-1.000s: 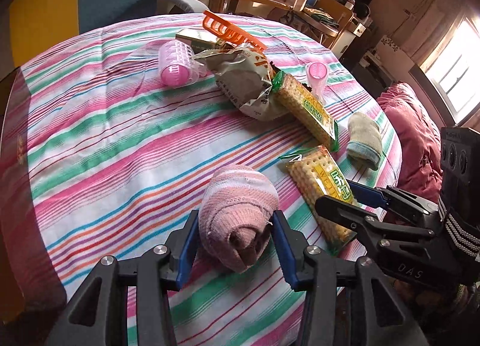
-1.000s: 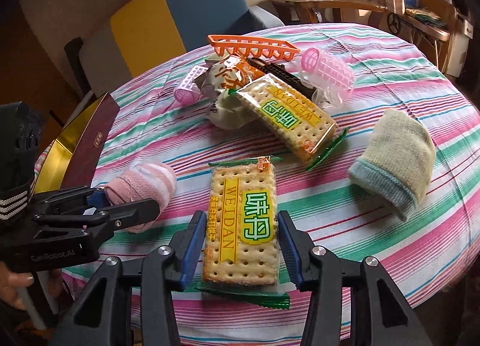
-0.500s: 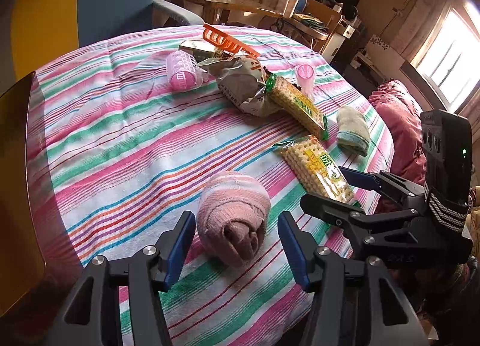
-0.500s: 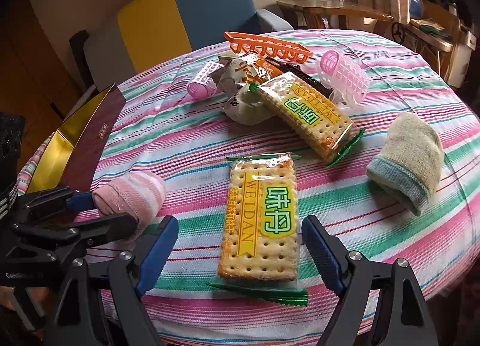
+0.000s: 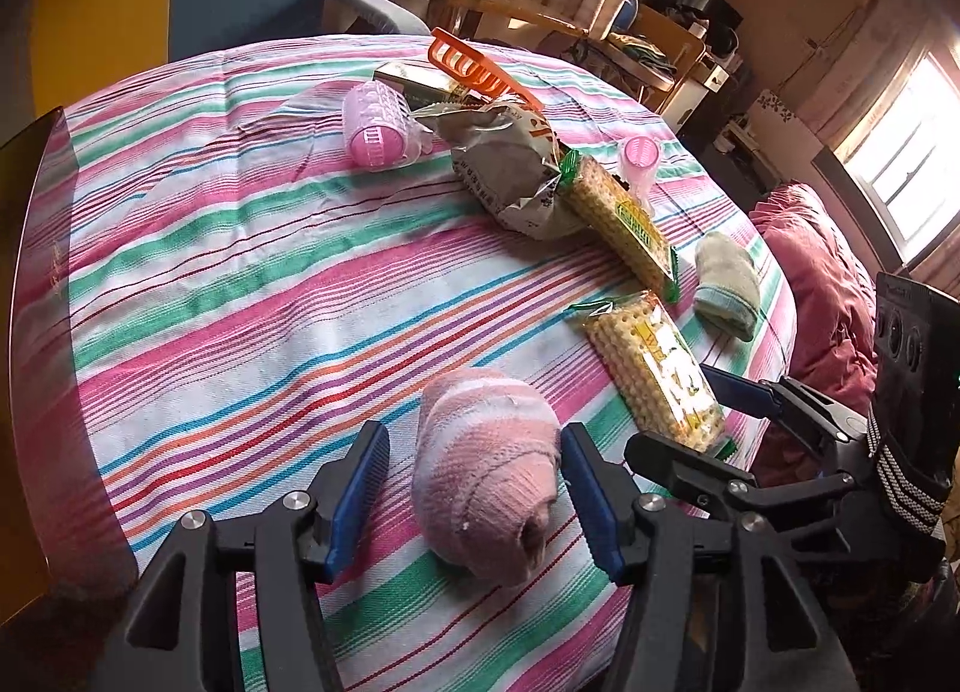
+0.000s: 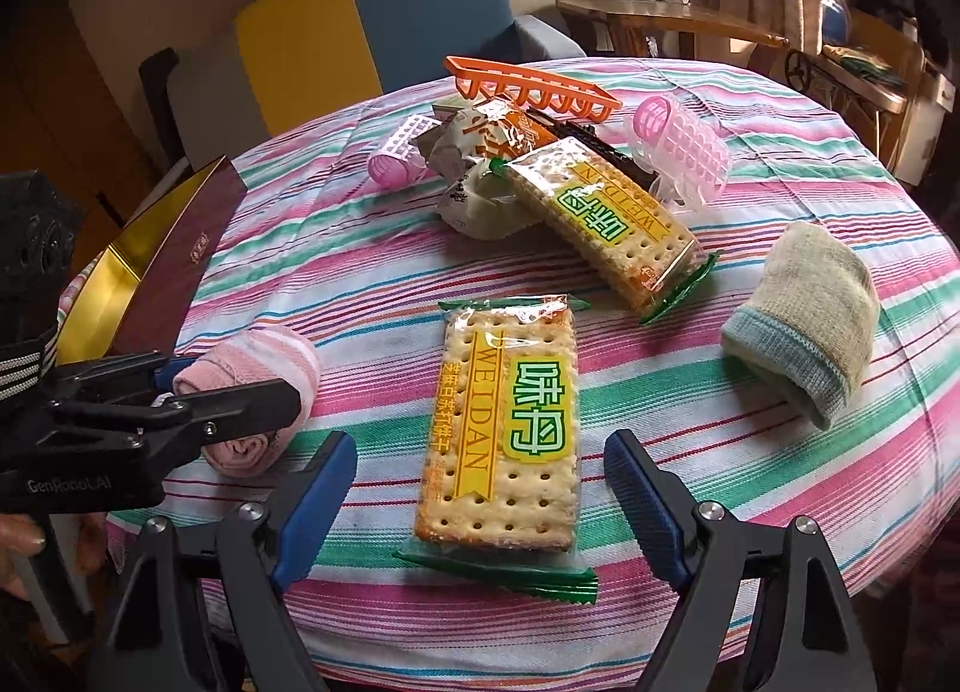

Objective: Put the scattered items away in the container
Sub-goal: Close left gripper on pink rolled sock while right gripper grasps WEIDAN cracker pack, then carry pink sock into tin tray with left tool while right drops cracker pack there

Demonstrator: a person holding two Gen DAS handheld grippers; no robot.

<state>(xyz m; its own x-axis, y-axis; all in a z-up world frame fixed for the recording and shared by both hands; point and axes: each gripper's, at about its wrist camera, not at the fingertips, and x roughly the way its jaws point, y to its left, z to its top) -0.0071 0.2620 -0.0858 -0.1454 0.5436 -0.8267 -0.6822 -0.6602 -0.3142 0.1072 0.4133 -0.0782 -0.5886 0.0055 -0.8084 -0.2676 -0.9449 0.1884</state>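
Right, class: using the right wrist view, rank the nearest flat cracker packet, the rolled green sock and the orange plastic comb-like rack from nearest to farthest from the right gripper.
1. Flat cracker packet: between the open fingers of the right gripper, untouched.
2. Rolled green sock: farther out, to the right.
3. Orange plastic comb-like rack: at the far end, atop the pile.

**Rig appearance**

Left black plastic two-finger gripper (image 5: pixel 474 488) & right black plastic two-finger gripper (image 6: pixel 480 506) both had blue ribbed pads (image 6: pixel 636 500), w/ silver screws at the finger pivots. White "GenRobot.AI" lettering on the left unit's side; a black-and-white striped strap (image 5: pixel 906 482) wrapped the right unit's body.
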